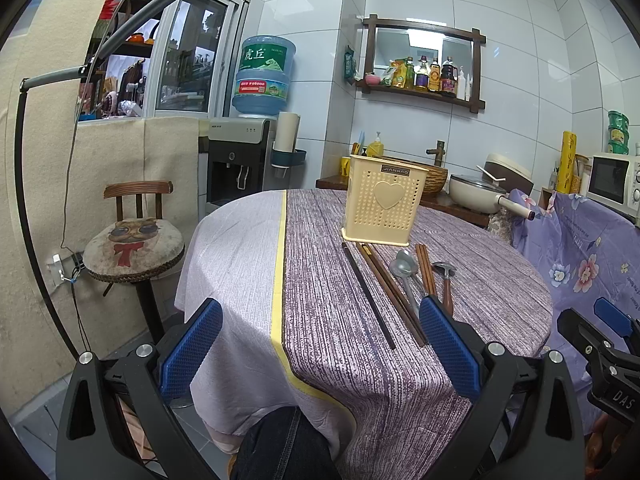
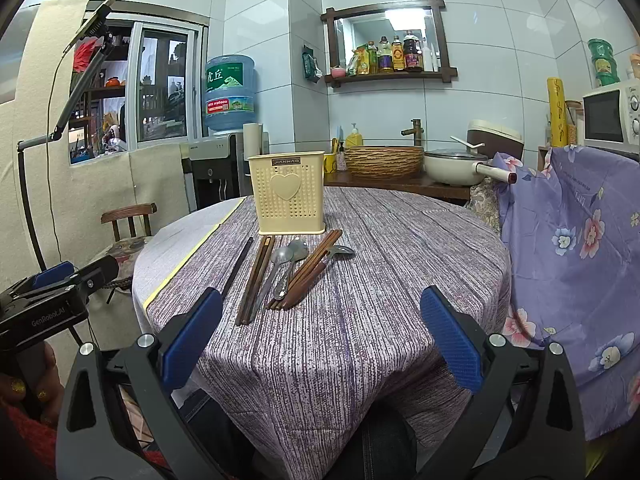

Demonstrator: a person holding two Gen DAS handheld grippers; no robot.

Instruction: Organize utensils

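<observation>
A cream perforated utensil holder (image 1: 384,204) (image 2: 287,199) with a heart on its front stands upright on the round table. Just in front of it lie a black chopstick (image 1: 367,295) (image 2: 237,267), brown chopsticks (image 1: 390,290) (image 2: 255,280), metal spoons (image 1: 406,271) (image 2: 283,264), a second brown chopstick pair (image 1: 425,268) (image 2: 307,270) and a wooden-handled slotted spoon (image 1: 445,276) (image 2: 320,266). My left gripper (image 1: 320,356) is open at the table's near edge, nothing between its fingers. My right gripper (image 2: 322,348) is open too, short of the utensils and empty.
The table wears a purple striped cloth (image 1: 400,340) with a white part (image 1: 236,248) on the left. A cushioned stool (image 1: 134,250) stands to the left, a floral-draped piece of furniture (image 2: 572,260) to the right. A counter behind holds a pot (image 2: 456,168) and a woven basin (image 2: 383,162).
</observation>
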